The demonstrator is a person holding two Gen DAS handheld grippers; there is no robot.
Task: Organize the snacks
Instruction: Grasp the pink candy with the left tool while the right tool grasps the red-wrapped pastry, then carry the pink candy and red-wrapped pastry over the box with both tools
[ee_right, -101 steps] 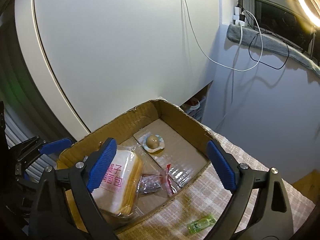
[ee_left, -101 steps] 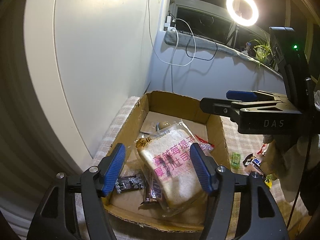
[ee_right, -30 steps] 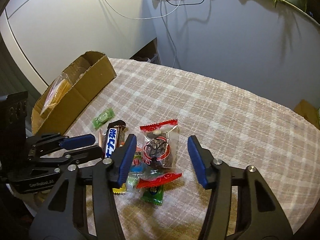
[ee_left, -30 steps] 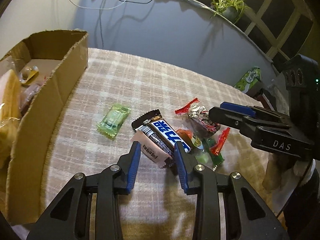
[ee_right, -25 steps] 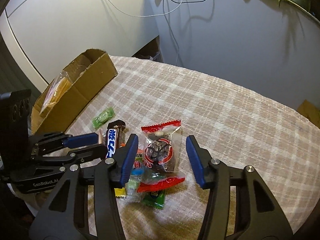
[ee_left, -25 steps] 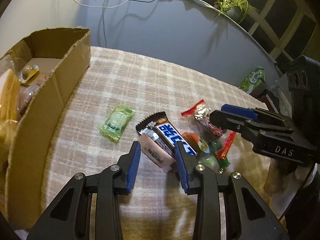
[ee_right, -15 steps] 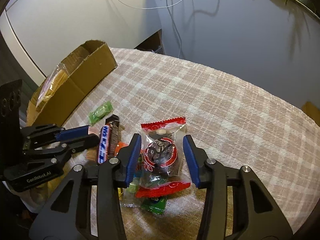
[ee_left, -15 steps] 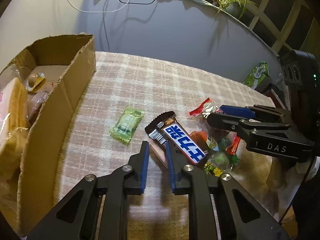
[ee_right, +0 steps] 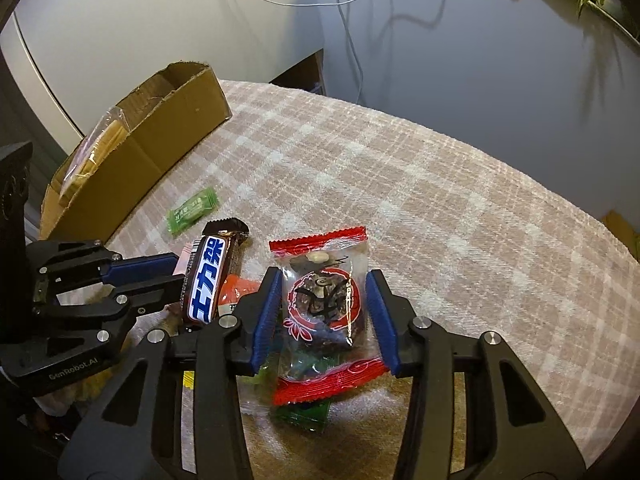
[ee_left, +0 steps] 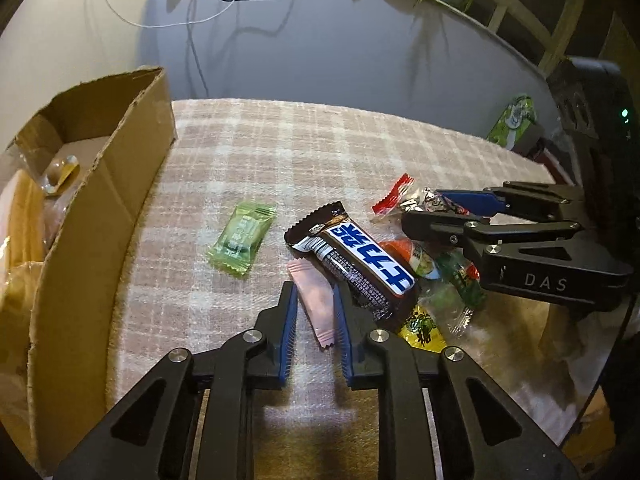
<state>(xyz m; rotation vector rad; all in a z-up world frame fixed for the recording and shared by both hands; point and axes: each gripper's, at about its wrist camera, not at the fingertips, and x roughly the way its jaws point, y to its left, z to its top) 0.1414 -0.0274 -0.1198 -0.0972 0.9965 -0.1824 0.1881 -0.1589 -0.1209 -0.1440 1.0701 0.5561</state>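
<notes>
Snacks lie in a loose heap on the checked cloth of the bench (ee_left: 280,152), with the cardboard box (ee_left: 132,160) standing well apart to the left. Only the left wrist view shows the inside of the box, where a bagged loaf (ee_left: 22,220) leans, and the pink sachet (ee_left: 316,300) in full; the right wrist view shows just a corner of that sachet behind the chocolate bar (ee_right: 208,276). Only the right wrist view shows the face of the red-edged clear packet (ee_right: 324,304), which the other view catches merely as a red corner. A green candy (ee_left: 242,240) lies alone between heap and box.

Both grippers tilt steeply down at the bench. The left gripper (ee_left: 314,300) has its jaws narrow around the pink sachet; they have just been opening a little, a gap shows on the left side, and the sachet rests on the cloth between them. The right gripper (ee_right: 322,304) has its jaws closed against both sides of the red-edged packet, gripping it atop the heap
</notes>
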